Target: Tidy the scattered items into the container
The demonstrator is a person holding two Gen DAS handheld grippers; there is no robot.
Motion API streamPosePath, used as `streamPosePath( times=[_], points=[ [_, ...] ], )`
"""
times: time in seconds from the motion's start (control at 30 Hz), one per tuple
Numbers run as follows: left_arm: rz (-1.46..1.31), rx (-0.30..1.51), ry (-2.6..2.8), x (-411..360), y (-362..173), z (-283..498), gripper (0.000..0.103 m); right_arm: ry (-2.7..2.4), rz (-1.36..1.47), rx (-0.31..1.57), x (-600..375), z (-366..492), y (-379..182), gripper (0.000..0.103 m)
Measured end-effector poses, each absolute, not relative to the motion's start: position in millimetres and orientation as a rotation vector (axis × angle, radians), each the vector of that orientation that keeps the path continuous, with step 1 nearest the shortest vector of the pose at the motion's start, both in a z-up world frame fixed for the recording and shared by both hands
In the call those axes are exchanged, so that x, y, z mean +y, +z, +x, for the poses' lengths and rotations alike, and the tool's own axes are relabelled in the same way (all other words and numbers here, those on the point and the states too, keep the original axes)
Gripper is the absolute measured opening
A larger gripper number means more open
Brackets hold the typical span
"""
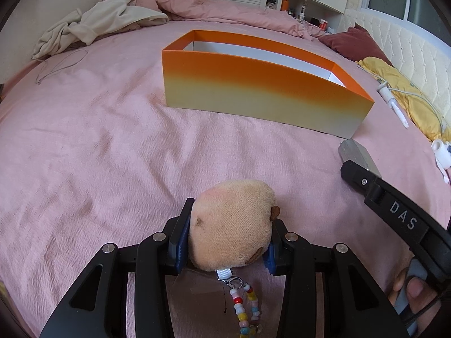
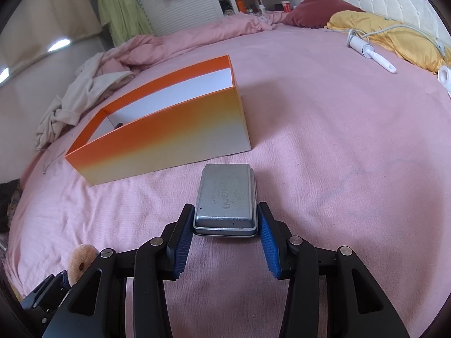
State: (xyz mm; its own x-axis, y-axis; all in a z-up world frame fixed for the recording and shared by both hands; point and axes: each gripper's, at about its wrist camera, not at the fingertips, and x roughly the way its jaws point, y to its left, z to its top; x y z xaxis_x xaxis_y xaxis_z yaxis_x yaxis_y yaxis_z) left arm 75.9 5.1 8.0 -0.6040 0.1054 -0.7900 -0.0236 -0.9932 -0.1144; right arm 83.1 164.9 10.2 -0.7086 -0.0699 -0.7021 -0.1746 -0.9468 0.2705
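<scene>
Two grippers work over a pink bedsheet, each clamped on one thing. Nearest in the left wrist view, the left gripper has its blue pads pressed into both sides of a round tan plush toy; a white strap and a string of coloured beads hang from the toy at 6 o'clock, over the sheet. At 4 o'clock in that view a person's fingers wrap the handle of the other tool.

In the right wrist view, the right gripper has its blue-padded fingers set against the two long sides of a flat grey metal tin with rounded corners, which lies on the sheet and points toward 12 o'clock. The plush toy shows at 8 o'clock there.

Just beyond the tin, at about 11 o'clock, stands the long rectangular cardboard box, orange fading to pale yellow outside and white inside. It is open at the top; a small dark thing lies inside near its left end, too small to tell. From the left gripper the box sits at 12 to 1 o'clock, well apart from the toy.

Farther off, a crumpled cream garment lies at 10 o'clock, a white handled tool with a cable at 2 o'clock, beside a yellow pillow and a dark red pillow.
</scene>
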Motion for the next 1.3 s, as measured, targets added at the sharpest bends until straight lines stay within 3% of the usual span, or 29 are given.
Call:
streamPosePath(
  times=[0.13,0.4,0.47,0.53,0.57,0.87,1.07,1.13,1.17,1.23,1.3],
  points=[
    [-1.347,-0.055,2.76,14,19,76,0.042,2.826,-1.15,0.474,162,84,16,0.044],
    [-1.183,-0.088,2.819,9,71,67,0.042,2.858,-1.05,0.532,168,82,39,0.041],
    [-1.146,-0.081,2.834,8,81,66,0.042,2.867,-1.035,0.552,170,80,45,0.033],
    [-1.125,-0.09,2.843,6,89,63,0.042,2.876,-1.04,0.549,172,77,50,0.008],
    [-1.118,-0.097,2.844,5,91,62,0.042,2.877,-1.035,0.544,173,77,52,0.006],
    [-1.101,-0.104,2.85,3,95,62,0.042,2.879,-0.967,0.562,188,79,64,0.005],
    [-1.123,-0.127,2.847,-1,89,62,0.042,2.869,-0.934,0.672,203,83,65,0.005],
    [-1.136,-0.131,2.844,-1,86,63,0.042,2.863,-0.958,0.701,207,82,62,0.008],
    [-1.142,-0.134,2.841,-2,85,63,0.042,2.86,-0.978,0.718,209,80,60,0.014],
    [-1.153,-0.137,2.835,-1,82,63,0.042,2.859,-0.995,0.718,208,80,57,0.054],
    [-1.162,-0.133,2.829,0,79,63,0.042,2.863,-1.003,0.692,204,79,54,0.057]
  ],
)
